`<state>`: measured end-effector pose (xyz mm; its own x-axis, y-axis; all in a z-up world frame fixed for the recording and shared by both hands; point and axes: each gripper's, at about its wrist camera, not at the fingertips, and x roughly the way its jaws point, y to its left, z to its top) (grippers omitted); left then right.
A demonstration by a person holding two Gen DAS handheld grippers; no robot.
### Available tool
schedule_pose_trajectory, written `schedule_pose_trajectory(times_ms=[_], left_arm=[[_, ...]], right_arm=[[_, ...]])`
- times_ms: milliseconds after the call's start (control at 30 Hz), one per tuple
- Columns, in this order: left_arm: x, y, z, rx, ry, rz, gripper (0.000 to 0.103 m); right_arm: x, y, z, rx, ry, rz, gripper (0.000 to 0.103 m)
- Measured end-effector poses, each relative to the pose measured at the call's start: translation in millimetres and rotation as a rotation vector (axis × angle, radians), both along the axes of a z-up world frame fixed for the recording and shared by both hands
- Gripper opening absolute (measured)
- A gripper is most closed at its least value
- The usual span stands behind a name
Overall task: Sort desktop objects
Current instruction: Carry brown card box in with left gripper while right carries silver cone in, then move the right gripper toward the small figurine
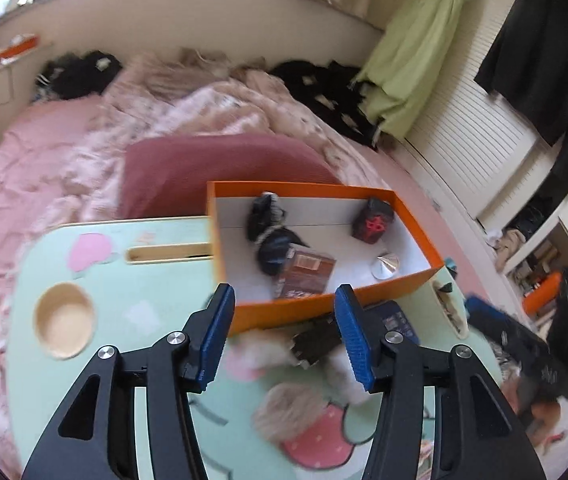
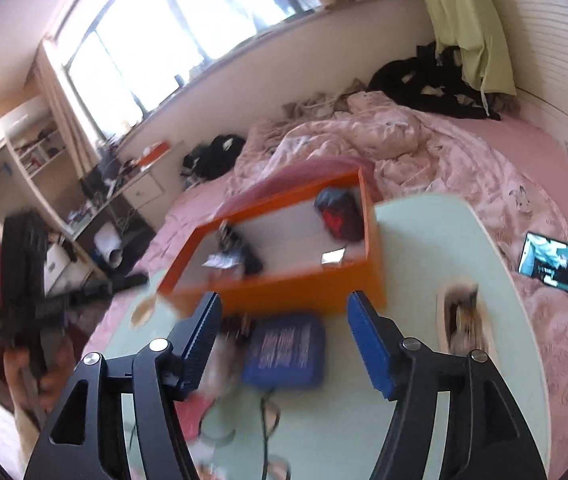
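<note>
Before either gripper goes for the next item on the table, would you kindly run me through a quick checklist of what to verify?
1. Left gripper open, nothing between pads: ok.
2. Right gripper open and unloaded: ok.
3. Orange box has free floor space for another item: ok.
4. Blue pouch lies on the table in front of the box, nothing on top: ok.
5. Fluffy item near the left gripper identifiable: cannot tell, blurred.
6. Picture sharp enough to aim: not ok, both views blurred.

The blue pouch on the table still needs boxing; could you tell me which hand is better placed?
Probably the right: its open gripper frames the blue pouch squarely, while the left gripper has it off to one side.
</note>
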<state>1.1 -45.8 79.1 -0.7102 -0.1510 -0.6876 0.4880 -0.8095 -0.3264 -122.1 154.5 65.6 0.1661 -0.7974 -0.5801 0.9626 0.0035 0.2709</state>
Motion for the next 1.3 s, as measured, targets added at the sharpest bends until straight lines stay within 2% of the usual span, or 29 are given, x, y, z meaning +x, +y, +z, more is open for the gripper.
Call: schedule_pose_trajectory(times_ms=[33,100,267,400,433,500,567,733,1067,1300], left_arm=[[6.6,5.4,0.5,-0.009,-0.005,-0.007,0.062],[15.4,17.0,-1.6,-0.024,-0.022,-0.036,0.066],[38.5,62.2,-28.1,-0.112,-0.150,-0.108,0.066],[48.1,78.3,-71.1,-0.139,-0.263,-0.075,0.066],[48.0,78.1,-82.1,-0.124,-0.273,-0.065,0.071],[53.7,79.6,-89.1,-0.140,-0.209,-0.005,0.088],[52.8,82.6,-96.3,-0.171,-0.181,0.047,0.103],[48.4,80.0,-100.9,-0.168,-0.182,0.030,0.103],[47.2,76.5,-99.7,-0.168,-0.180,0.033,0.103],[47.2,76.4,-99.9,-0.169,-0.179,0.035,0.103]], right_arm=[[6.1,7.8,-3.5,0.004,0.021,0.015,0.069],[20.5,26.0,-13.2,0.015,0.066,0.048,0.074],[53.9,58.2,-37.1,0.007,0.134,0.141,0.093],[76.9,59.8,-54.7,0.027,0.223,0.220,0.093],[82.6,59.2,-59.9,0.038,0.246,0.229,0.093],[88.5,55.5,-67.0,0.060,0.288,0.230,0.093],[90.6,54.3,-73.9,0.062,0.293,0.212,0.093],[86.5,52.3,-79.7,0.080,0.271,0.202,0.093],[96.5,51.2,-81.7,0.090,0.337,0.190,0.094],[97.6,49.3,-81.7,0.094,0.346,0.177,0.094]])
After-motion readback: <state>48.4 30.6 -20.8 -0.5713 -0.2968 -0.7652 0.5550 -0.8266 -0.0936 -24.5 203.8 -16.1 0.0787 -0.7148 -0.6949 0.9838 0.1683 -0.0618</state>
